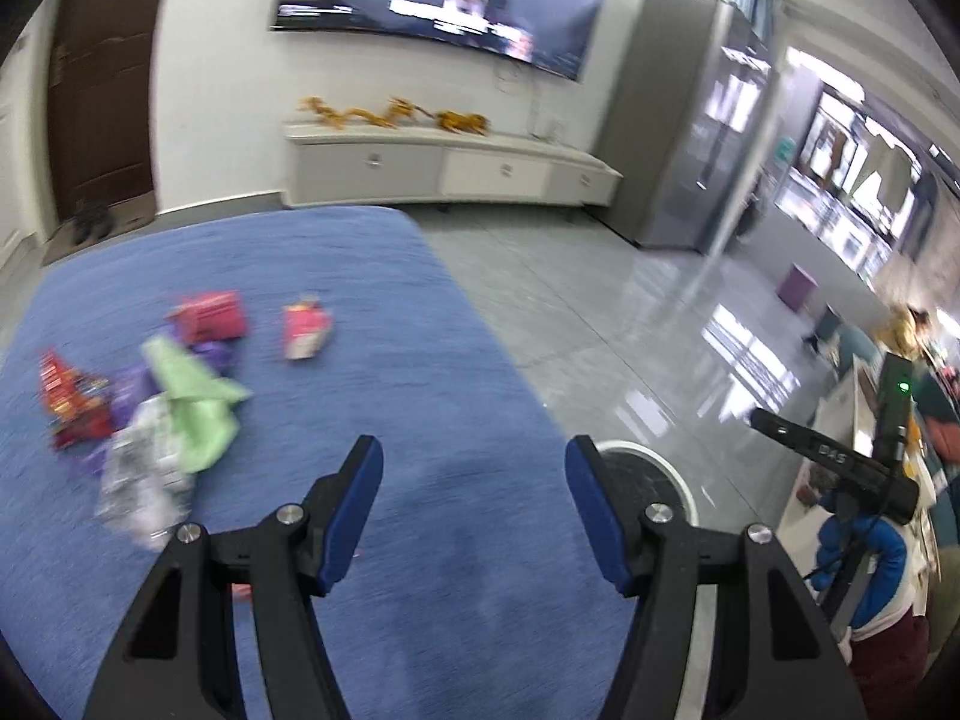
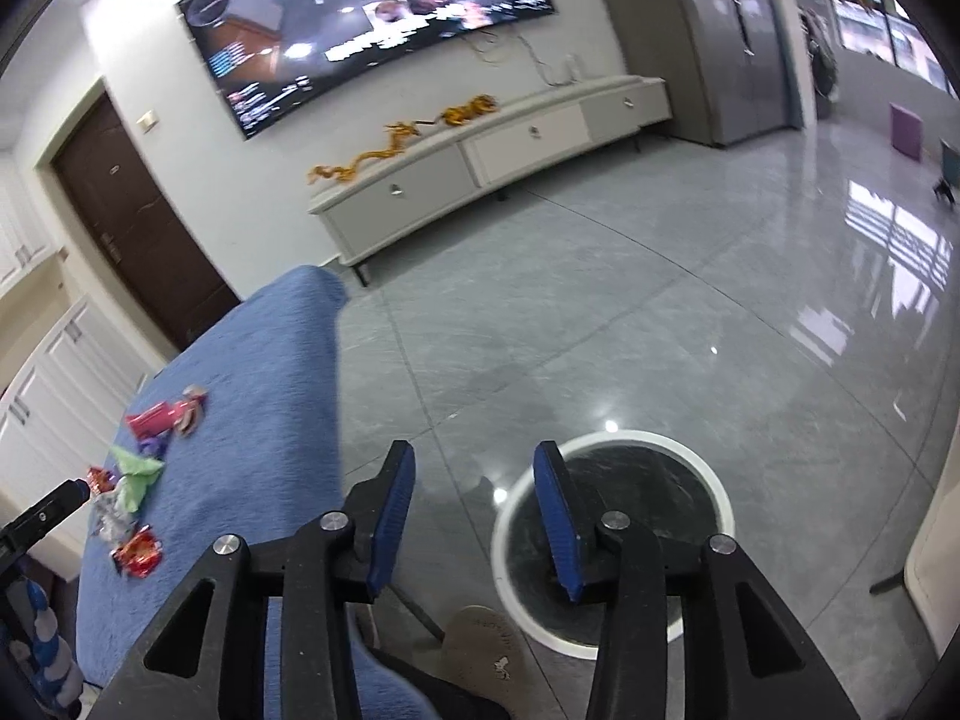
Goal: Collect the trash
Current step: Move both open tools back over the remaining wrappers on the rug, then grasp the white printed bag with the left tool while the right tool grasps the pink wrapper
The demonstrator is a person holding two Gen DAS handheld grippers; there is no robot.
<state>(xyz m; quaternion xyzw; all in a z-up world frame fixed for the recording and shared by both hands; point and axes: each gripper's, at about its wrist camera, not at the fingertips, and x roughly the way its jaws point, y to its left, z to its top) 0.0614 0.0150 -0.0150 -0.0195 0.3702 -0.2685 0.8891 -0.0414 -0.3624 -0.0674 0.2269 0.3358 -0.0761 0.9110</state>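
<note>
A pile of trash lies on the blue-covered table: a pink packet, a small pink and white packet, a green wrapper, red wrappers and crumpled silver foil. My left gripper is open and empty above the cloth, to the right of the pile. A white-rimmed bin with a dark liner stands on the floor beside the table. My right gripper hangs open over the bin's left rim, with nothing between its fingers. From the right wrist view the pile shows its green wrapper and a red-orange wrapper.
A low white TV cabinet runs along the far wall under a large screen. A dark door is at the left. Glossy grey floor tiles spread to the right. A slipper lies by the bin.
</note>
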